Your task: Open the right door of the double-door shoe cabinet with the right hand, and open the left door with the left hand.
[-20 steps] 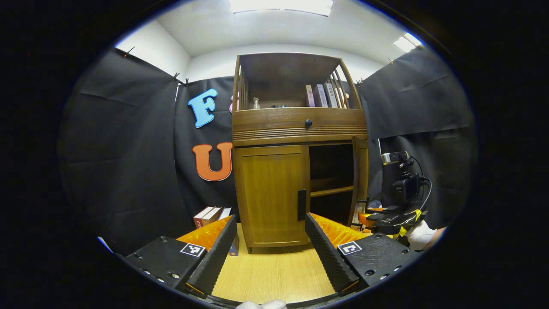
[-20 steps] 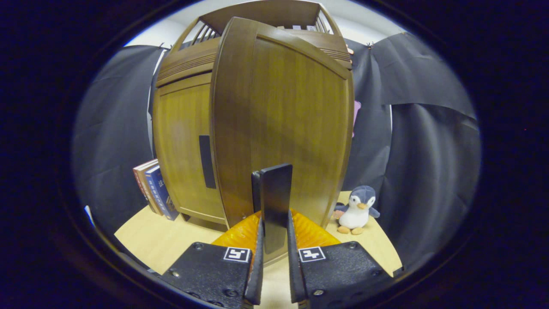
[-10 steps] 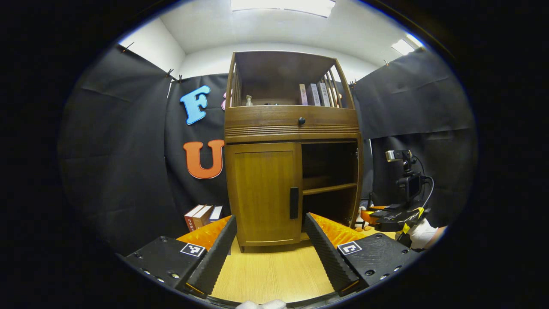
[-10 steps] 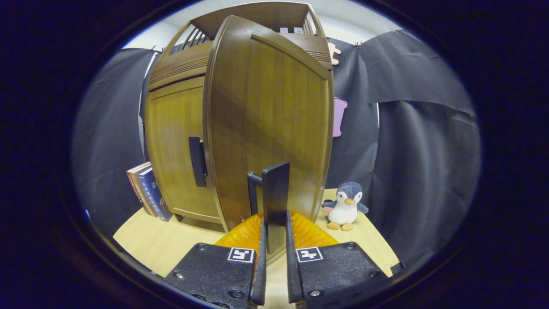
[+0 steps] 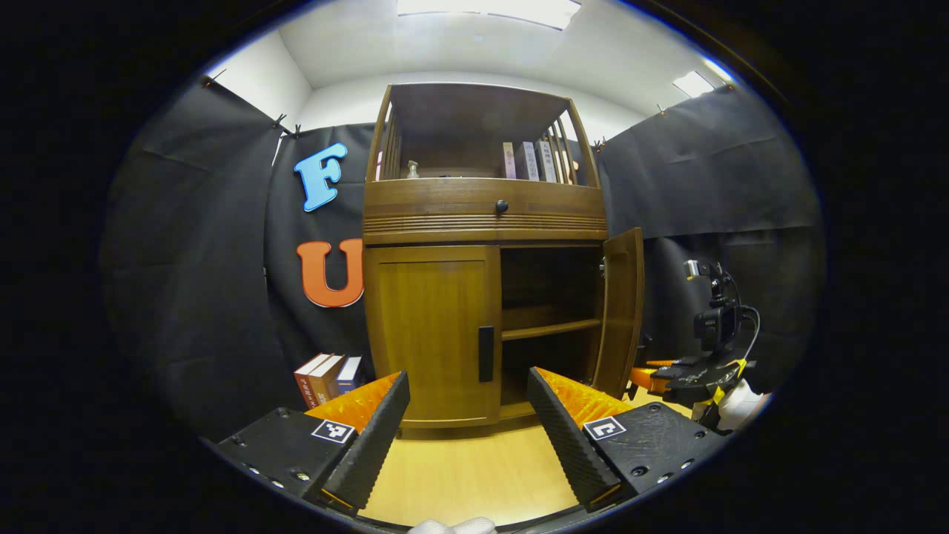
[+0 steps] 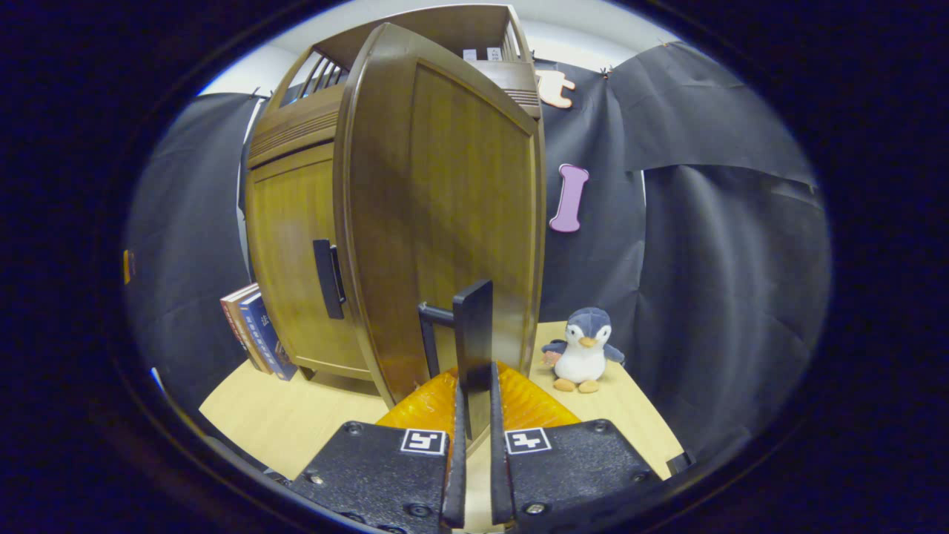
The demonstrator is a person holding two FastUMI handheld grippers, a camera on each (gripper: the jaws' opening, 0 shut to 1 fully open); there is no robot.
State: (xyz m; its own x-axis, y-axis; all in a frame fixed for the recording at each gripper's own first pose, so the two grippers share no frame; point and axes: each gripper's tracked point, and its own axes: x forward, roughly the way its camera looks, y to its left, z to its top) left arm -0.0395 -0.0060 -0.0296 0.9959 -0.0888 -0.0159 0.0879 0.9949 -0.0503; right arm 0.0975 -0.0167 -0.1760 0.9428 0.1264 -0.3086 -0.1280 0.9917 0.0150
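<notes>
The shoe cabinet (image 5: 482, 222) stands on the light wooden bench (image 5: 474, 475) against the black cloth wall, its right door (image 6: 452, 215) swung out and its left door (image 5: 430, 334) flat against the frame. In the right gripper view, the right gripper (image 6: 474, 404) is clamped on the dark vertical handle (image 6: 473, 334) of the right door, both fingers pressing its sides. In the left gripper view, the left gripper (image 5: 467, 415) hangs in front of the cabinet with its fingers wide apart and nothing between them, well short of the left door's handle (image 5: 485, 354). The opened side shows a dark interior with a shelf (image 5: 549, 328). Books (image 5: 326, 374) lean beside the cabinet's left foot, more books (image 5: 528, 160) stand in the open top compartment, and a plush penguin (image 6: 582, 350) sits on the bench just beyond the right door.
</notes>
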